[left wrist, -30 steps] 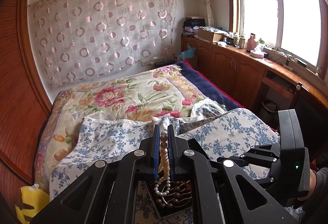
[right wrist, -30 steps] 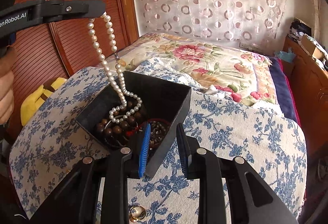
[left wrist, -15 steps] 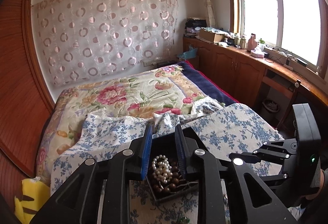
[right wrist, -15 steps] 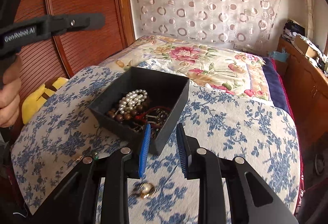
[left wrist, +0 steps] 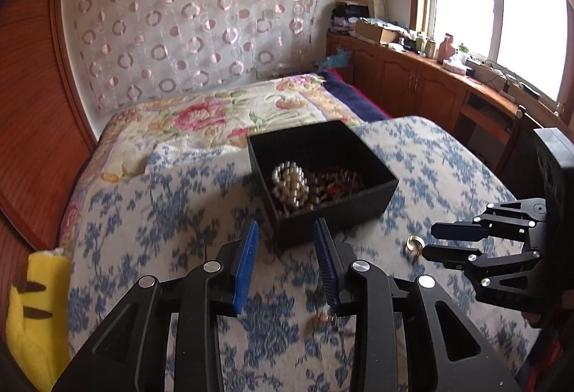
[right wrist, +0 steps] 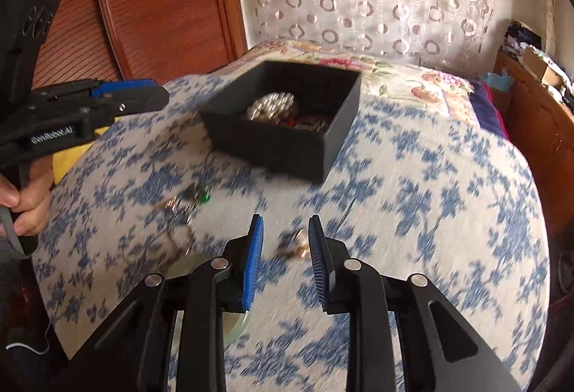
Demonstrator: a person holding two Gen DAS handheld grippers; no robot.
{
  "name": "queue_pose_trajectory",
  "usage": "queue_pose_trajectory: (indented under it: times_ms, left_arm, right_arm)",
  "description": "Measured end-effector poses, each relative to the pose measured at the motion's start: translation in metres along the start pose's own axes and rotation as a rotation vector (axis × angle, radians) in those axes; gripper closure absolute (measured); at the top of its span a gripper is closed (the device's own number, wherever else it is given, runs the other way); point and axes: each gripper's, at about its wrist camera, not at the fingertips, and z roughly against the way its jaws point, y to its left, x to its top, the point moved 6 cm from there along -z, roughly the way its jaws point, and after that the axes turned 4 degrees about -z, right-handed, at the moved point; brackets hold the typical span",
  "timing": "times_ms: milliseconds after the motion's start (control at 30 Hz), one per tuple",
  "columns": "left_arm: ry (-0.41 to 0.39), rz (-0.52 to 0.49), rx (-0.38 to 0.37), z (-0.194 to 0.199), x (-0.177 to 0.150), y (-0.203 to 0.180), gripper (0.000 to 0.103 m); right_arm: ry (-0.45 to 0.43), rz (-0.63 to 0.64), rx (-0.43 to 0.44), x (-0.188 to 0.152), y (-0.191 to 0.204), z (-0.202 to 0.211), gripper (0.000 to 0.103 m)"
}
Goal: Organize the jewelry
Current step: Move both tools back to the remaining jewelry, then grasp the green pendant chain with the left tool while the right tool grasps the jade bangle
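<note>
Pearl necklace [left wrist: 290, 184], released, now lies coiled in black box [left wrist: 373, 209]; left gripper [left wrist: 286, 259] opening empty, right gripper [right wrist: 285, 250] part-open, empty, gold ring [right wrist: 300, 241] at twelve o'clock.

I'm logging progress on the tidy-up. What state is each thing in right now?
Black open-topped plastic box: upright on the floral cloth, holding jewelry.
White pearl necklace: heaped inside the box.
Dark brown bead string: inside the box.
Gold ring: loose on the cloth.
Green-stoned chain: loose on the cloth, blurred.
Left hand-held gripper: jaws opening, empty.
Right hand-held gripper: open, empty, by the ring.
</note>
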Motion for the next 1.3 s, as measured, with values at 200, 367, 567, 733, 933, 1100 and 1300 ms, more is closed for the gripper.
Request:
queue_pose_trajectory:
  times_ms: [200, 367, 567, 733, 933, 1100, 1300]
  left_arm:
    - [0.060, 0.029, -0.014, -0.009, -0.034, -0.001, 0.073]
    - [0.093, 0.033, -0.027, -0.011, -0.053, -0.008, 0.073]
    - [0.122, 0.034, -0.046, -0.015, -0.065, -0.015, 0.072]
    - [0.138, 0.029, -0.058, -0.024, -0.064, -0.021, 0.072]
    - [0.159, 0.007, -0.055, -0.038, -0.053, -0.025, 0.072]
    - [0.179, -0.028, -0.046, -0.050, -0.046, -0.031, 0.072]
    - [0.207, -0.035, -0.034, -0.062, -0.043, -0.032, 0.072]
  right_arm:
    - [0.050, 0.054, 0.024, -0.022, 0.018, -0.004, 0.075]
    - [0.072, 0.074, 0.033, -0.034, 0.026, -0.003, 0.075]
    - [0.091, 0.095, 0.032, -0.041, 0.031, -0.004, 0.079]
    - [0.084, 0.071, 0.025, -0.039, 0.021, -0.003, 0.095]
    - [0.063, 0.081, 0.009, -0.041, 0.019, -0.003, 0.095]
    - [0.059, 0.096, -0.010, -0.042, 0.021, -0.003, 0.095]
    - [0.059, 0.088, -0.002, -0.043, 0.021, -0.002, 0.095]
